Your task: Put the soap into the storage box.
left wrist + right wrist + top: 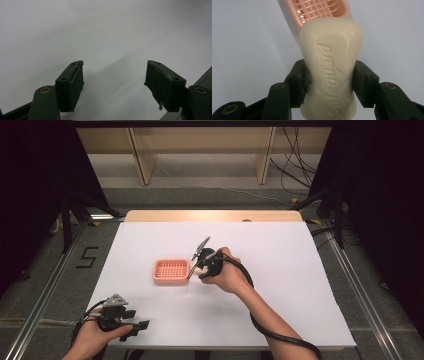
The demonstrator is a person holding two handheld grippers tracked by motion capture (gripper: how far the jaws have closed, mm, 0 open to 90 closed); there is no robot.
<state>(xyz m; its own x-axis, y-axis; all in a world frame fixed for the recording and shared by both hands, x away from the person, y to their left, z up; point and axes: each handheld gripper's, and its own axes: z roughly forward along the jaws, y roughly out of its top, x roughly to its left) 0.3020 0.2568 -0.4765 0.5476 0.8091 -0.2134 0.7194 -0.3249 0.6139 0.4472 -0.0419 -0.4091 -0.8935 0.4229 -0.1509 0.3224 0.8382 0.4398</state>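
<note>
High view: right gripper (196,270) sits just beside the right end of the pink soap dish (171,270), mid-desk on the white desk (280,270). Left gripper (135,327) rests near the front-left edge, well apart from the dish.

Left gripper view: fingers (71,85) spread wide, nothing between them, bare desk surface beneath.

Right gripper view: fingers (298,82) pinch a cream soap bar (331,67) by its sides; the bar's far end overlaps the dish's near rim.
</note>
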